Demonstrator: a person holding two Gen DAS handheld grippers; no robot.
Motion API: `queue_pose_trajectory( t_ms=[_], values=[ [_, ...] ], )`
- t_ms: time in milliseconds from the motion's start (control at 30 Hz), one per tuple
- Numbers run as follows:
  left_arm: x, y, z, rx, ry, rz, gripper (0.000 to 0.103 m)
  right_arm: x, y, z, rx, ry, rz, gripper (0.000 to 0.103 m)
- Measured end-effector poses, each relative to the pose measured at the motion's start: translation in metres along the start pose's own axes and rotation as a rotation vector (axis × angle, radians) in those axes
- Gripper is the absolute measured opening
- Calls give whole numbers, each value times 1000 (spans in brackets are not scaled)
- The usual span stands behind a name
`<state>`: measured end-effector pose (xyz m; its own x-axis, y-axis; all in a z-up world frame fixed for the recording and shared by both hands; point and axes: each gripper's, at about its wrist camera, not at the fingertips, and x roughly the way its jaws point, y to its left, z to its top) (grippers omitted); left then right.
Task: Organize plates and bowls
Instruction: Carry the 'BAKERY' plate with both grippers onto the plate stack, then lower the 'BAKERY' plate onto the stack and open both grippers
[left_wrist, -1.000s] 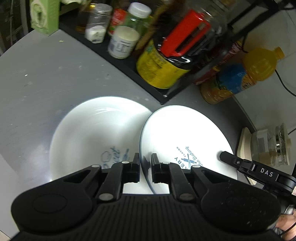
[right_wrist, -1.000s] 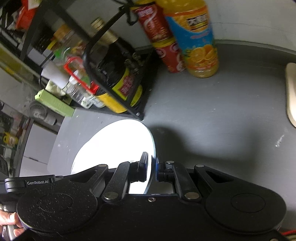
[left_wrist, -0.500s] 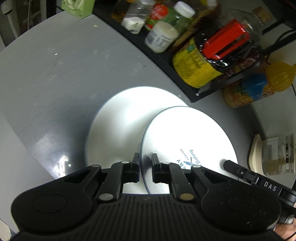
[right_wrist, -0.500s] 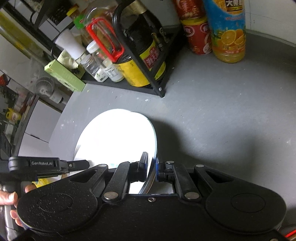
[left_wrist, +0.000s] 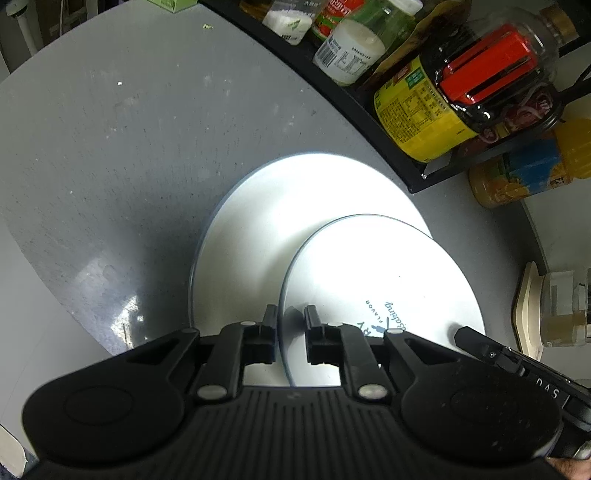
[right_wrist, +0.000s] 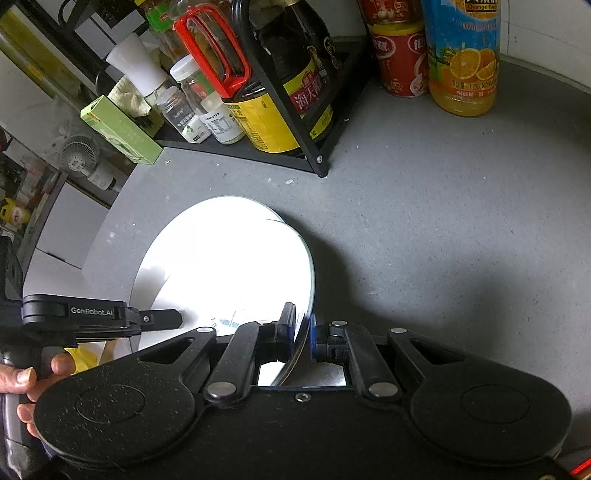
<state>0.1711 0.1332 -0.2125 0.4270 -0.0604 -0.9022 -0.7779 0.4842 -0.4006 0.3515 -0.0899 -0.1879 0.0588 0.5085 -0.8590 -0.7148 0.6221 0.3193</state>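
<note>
Both the left gripper (left_wrist: 290, 326) and right gripper (right_wrist: 302, 328) pinch the printed plate (left_wrist: 384, 291) by opposite rims, apparently above the larger plate (left_wrist: 258, 236), so lowering it level comes next.

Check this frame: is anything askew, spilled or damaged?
Nothing damaged or spilled. The printed plate, pinched at opposite rim edges by the left gripper and right gripper, sits off-centre over the lower plate, toward the rack.

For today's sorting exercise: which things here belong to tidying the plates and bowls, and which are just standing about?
Part of the job:
- printed plate, gripped at its rim by the left gripper and the right gripper
- plain plate beneath it

Just standing about:
- juice bottle
- red can
- soy sauce bottle
- black rack
- green box
</note>
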Motion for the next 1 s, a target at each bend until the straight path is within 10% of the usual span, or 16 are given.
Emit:
queue_pose_trajectory(
  t_ms=[633, 1000],
  values=[
    [2, -2, 15, 88, -20, 82, 15, 12, 4, 0, 15, 8, -25, 6],
    [-26, -3, 22, 133, -112, 150, 62, 16, 6, 1, 20, 10, -36, 7]
  ],
)
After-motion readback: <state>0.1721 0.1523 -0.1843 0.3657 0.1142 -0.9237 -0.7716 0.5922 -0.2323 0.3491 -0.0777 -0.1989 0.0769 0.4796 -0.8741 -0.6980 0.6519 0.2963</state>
